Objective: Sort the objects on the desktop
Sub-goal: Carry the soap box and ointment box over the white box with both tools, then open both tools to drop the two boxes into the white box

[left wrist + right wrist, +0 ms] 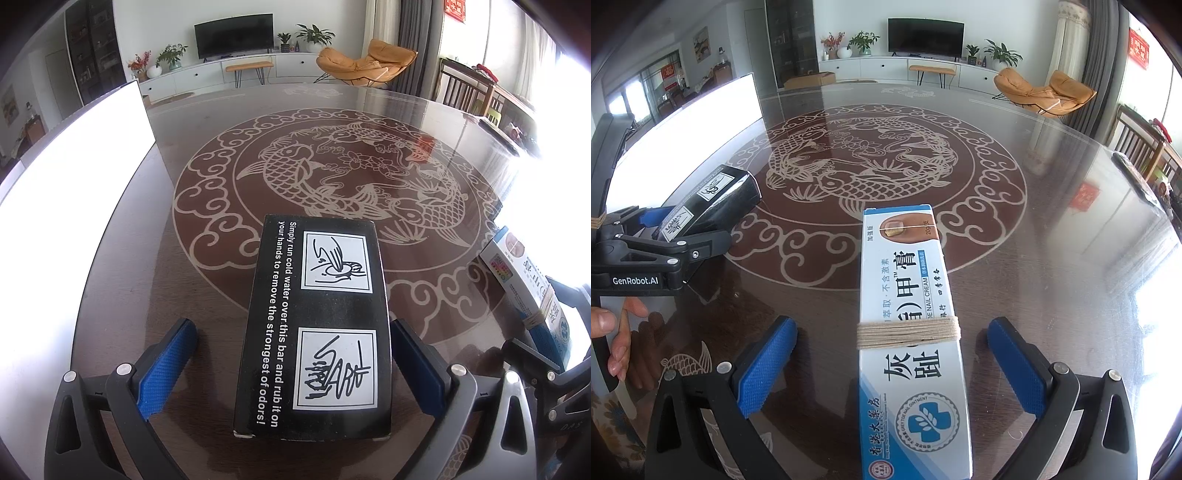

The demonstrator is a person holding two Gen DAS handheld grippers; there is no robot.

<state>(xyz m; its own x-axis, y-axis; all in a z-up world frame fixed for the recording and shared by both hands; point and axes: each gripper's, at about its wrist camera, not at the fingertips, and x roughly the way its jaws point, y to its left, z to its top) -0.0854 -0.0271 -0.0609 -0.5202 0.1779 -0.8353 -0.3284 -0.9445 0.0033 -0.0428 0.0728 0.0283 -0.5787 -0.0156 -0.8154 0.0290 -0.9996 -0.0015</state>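
Both my tongs, left (291,369) and right (892,369), stand wide around the black box (317,325) and cream box (908,332); I lift straight back without nudging them.

Open glossy table (207,302) with carp inlay from 10 to 2 o'clock, black box (317,325) between the wide left gripper (291,373) pads, white-blue carton (912,332) between the right gripper (892,365) pads, bright white panel (74,177) walling 9 to 10 o'clock
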